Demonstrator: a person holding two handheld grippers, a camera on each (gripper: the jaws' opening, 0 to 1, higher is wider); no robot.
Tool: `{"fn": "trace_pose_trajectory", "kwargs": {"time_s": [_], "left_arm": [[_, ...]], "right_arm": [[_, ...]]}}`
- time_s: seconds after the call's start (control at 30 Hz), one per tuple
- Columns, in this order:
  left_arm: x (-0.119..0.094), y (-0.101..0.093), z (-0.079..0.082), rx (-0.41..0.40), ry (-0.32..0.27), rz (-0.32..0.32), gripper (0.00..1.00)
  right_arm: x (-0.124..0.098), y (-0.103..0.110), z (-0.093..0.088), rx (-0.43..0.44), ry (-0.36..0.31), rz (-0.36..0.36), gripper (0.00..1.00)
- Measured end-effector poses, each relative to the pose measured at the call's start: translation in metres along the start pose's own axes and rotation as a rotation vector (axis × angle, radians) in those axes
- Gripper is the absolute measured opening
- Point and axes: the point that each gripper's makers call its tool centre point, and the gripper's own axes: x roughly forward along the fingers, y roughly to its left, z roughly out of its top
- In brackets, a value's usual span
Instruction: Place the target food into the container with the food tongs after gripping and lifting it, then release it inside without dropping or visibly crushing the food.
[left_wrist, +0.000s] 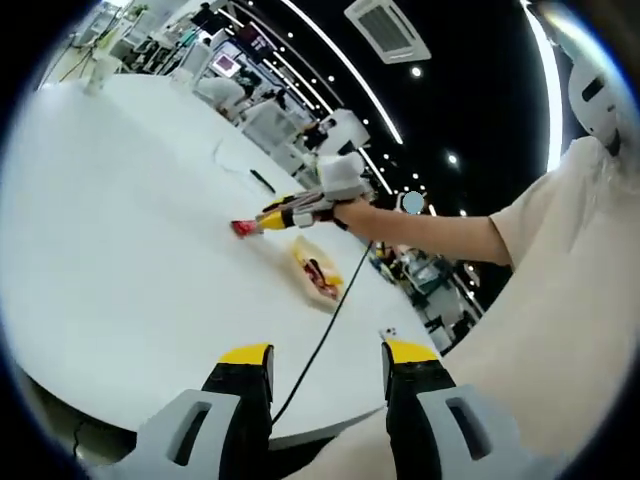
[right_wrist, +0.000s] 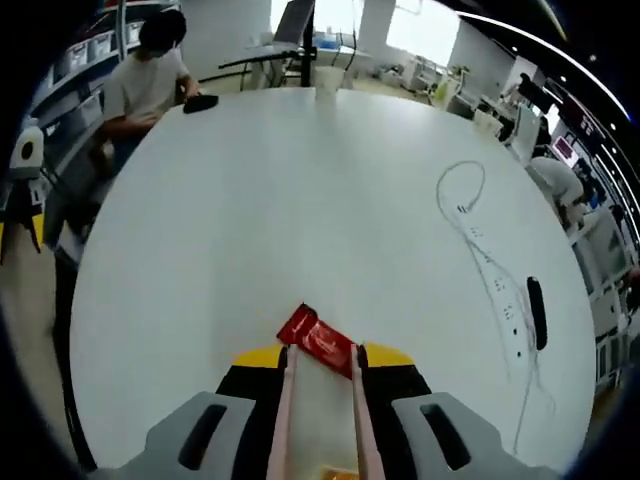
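A red food packet (right_wrist: 320, 341) was seen pinched at the tips of the pink food tongs (right_wrist: 318, 420), just ahead of the right gripper (right_wrist: 320, 357), whose jaws were pressed onto the tong arms. From the left gripper view, the same packet (left_wrist: 243, 228) was held low over the white table (left_wrist: 120, 250); contact with it could not be judged. Beside it lay a yellow container (left_wrist: 318, 272), its contents indistinct. The left gripper (left_wrist: 322, 358) stood spread, nothing between its jaws. A power strip (right_wrist: 497, 295) lay farther off to the right.

Smooth matt white table (right_wrist: 300, 200); glossy red foil packet (right_wrist: 316, 341).
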Motion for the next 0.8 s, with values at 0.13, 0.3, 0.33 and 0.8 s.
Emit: {"fn": "trace_pose_trajectory", "kwargs": {"time_s": [0.13,0.3,0.33,0.8], "left_arm": [[0.001,0.006,0.004,-0.016,-0.014,0.008,0.42],[0.003,0.009,0.006,-0.029,-0.021,0.009,0.42],[0.002,0.009,0.007,-0.03,-0.023,0.01,0.42],[0.004,0.02,0.012,-0.053,-0.044,0.021,0.42]], "right_arm": [[0.006,-0.003,0.01,0.012,-0.055,0.051,0.27],[-0.001,0.004,0.028,0.217,-0.176,0.138,0.27],[-0.004,0.006,0.033,0.259,-0.213,0.167,0.27],[-0.022,0.036,0.034,0.329,-0.167,0.234,0.23]]}}
